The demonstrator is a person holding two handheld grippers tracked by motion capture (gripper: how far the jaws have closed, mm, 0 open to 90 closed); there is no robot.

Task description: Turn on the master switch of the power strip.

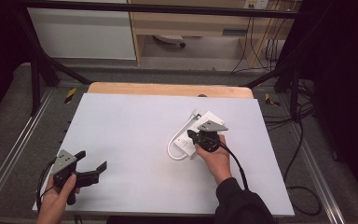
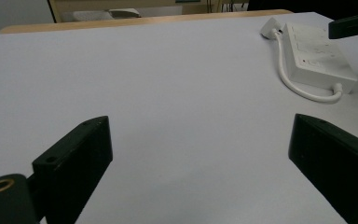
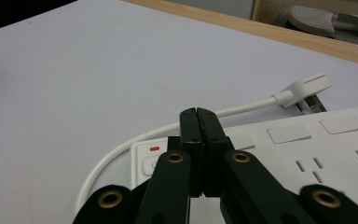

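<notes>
A white power strip (image 1: pixel 204 132) is lying on the pale table (image 1: pixel 130 140), right of centre and towards the far edge, flat and rectangular, with a short white cord (image 1: pixel 175 142) looping off its near end and round to a white plug (image 1: pixel 195 113) resting by its far end. The right gripper (image 1: pixel 196 136) is hovering over the strip's near end with its jaws clenched together on nothing. The left gripper (image 1: pixel 93 164) is sitting well apart near the table's front left corner, jaws spread wide and released. No brand or writing is reading clearly. The right gripper view is showing a switch button (image 3: pixel 150 164) with a small red mark (image 3: pixel 154 149) above it, plus covered sockets and slots; the high view is blurring these out. The left gripper view is showing the strip (image 2: pixel 314 56) side-on, revealing its thickness
</notes>
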